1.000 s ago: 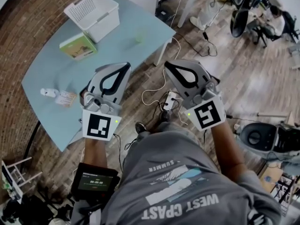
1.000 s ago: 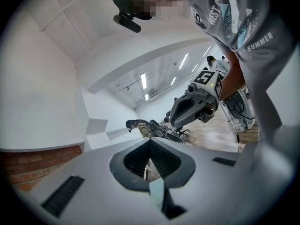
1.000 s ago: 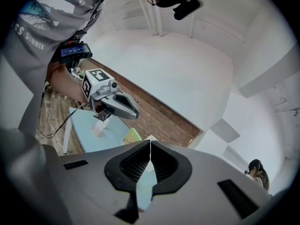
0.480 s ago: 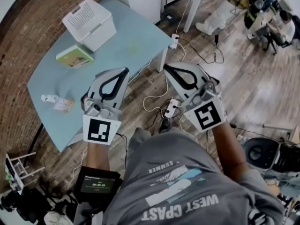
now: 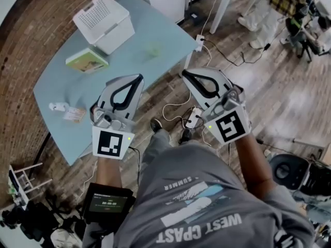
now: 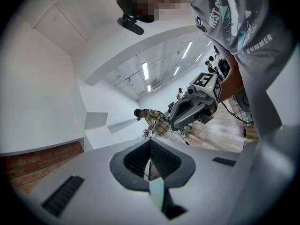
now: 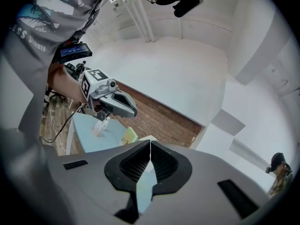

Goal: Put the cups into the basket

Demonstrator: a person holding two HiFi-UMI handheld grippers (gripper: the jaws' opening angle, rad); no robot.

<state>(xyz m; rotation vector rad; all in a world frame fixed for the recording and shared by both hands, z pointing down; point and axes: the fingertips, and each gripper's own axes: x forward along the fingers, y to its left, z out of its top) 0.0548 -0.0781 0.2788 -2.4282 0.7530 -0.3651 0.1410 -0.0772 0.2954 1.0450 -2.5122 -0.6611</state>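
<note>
Small pale-green cup (image 5: 152, 50), faint and blurred, stands on the pale blue rectangular counter (image 5: 124, 61), to the right of the white perforated plastic basket (image 5: 101, 20) and apart from it; the basket sits at the counter's far corner. Flat green-and-white box (image 5: 87, 61) lies just on the near side of the basket; small white bottle (image 5: 57, 106) and printed card (image 5: 75, 114) lie well apart from the basket, at the near left end. Left tongs (image 5: 137, 78) (image 6: 150, 141) clenched, nothing between them, near the counter's edge, well short of the basket. Right tongs (image 5: 186, 73) (image 7: 150, 142) likewise clenched on nothing, over the wooden plank floor (image 5: 269, 102), well to the right of the basket.
</note>
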